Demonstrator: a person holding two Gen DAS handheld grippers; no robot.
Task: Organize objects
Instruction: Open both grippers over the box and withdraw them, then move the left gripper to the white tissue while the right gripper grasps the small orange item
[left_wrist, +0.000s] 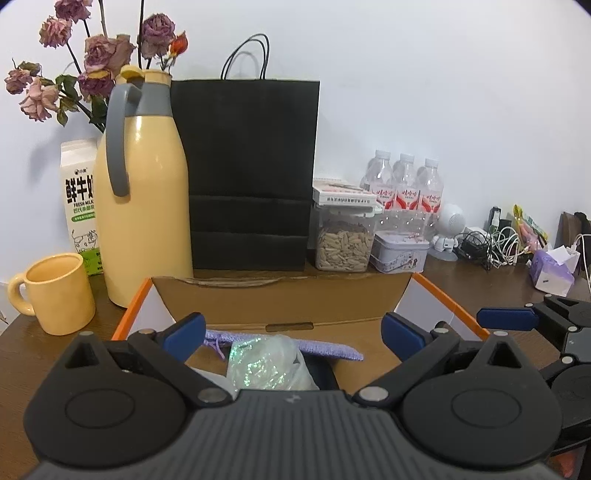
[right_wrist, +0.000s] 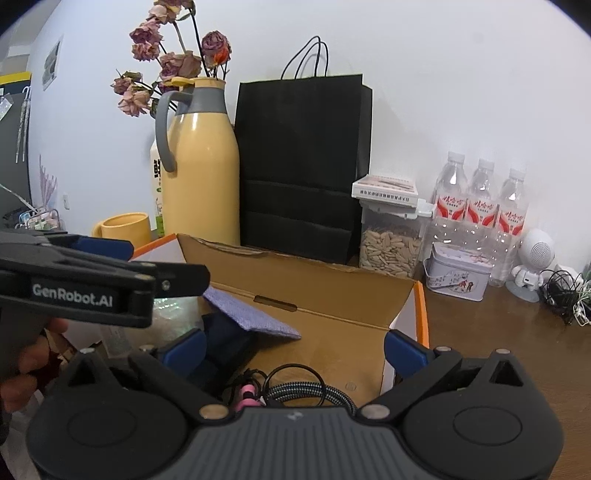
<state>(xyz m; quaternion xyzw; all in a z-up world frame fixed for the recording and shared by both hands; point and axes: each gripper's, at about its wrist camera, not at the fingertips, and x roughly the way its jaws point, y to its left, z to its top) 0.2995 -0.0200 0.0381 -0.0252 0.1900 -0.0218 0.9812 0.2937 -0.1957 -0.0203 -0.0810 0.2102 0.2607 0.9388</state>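
Observation:
An open cardboard box (left_wrist: 284, 299) with orange-edged flaps sits on the wooden table; it also shows in the right wrist view (right_wrist: 332, 295). Inside lie a purple cloth pouch (left_wrist: 325, 349), a shiny clear plastic bag (left_wrist: 266, 363), a dark item (right_wrist: 225, 343) and coiled braided cables (right_wrist: 295, 391) with a pink plug. My left gripper (left_wrist: 293, 332) is open and empty above the box's left part. My right gripper (right_wrist: 293, 349) is open and empty above the cables. The right gripper's finger (left_wrist: 508, 319) shows at the right in the left wrist view.
Behind the box stand a yellow thermos jug (left_wrist: 144, 192), a yellow mug (left_wrist: 55, 291), a milk carton (left_wrist: 79, 199), a black paper bag (left_wrist: 247, 173), a jar of seeds (left_wrist: 345, 240), a tin (left_wrist: 399, 251), three water bottles (left_wrist: 406, 184), a white speaker (left_wrist: 450, 229), tangled cables (left_wrist: 491, 243) and tissues (left_wrist: 554, 269).

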